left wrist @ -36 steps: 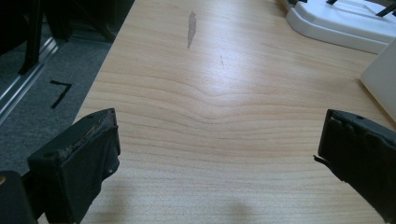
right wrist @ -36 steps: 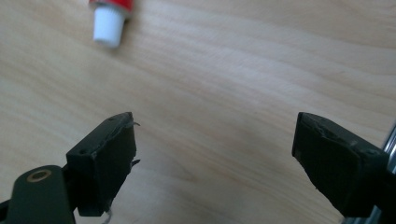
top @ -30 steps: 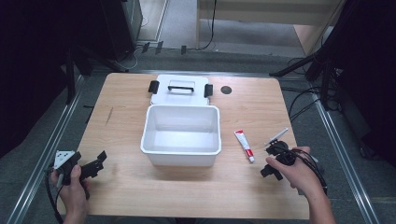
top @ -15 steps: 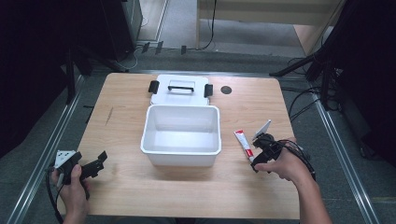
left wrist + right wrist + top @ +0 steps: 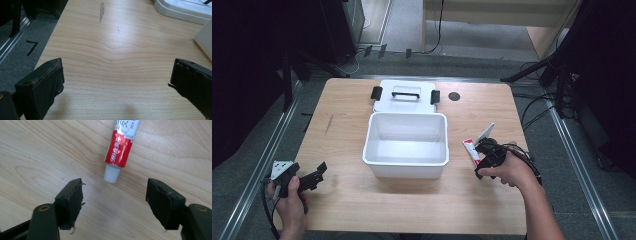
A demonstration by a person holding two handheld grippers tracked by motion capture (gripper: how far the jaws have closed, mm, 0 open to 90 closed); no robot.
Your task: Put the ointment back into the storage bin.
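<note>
A red-and-white tube (image 5: pixel 120 147) with a white cap lies on the wooden table (image 5: pixel 337 115), right of the white bin (image 5: pixel 406 140). My right gripper (image 5: pixel 115 187) hovers over the tube's capped end (image 5: pixel 470 148). Its jaws have just been closing but still stand apart, and the cap lies just ahead of the gap without touching either pad. In the high view the right gripper (image 5: pixel 482 155) sits at the tube's near end. My left gripper (image 5: pixel 117 75) is wide open above bare wood at the table's front left corner (image 5: pixel 314 175).
The bin's white lid (image 5: pixel 404 96), with a black handle and clips, lies flat behind the bin. A dark round hole (image 5: pixel 454 96) marks the table at the back right. Black cables trail over the floor to the right, and metal rails run along both sides.
My right hand has moved left from near the table's right edge to the tube. The left hand and gripper have stayed where they were.
</note>
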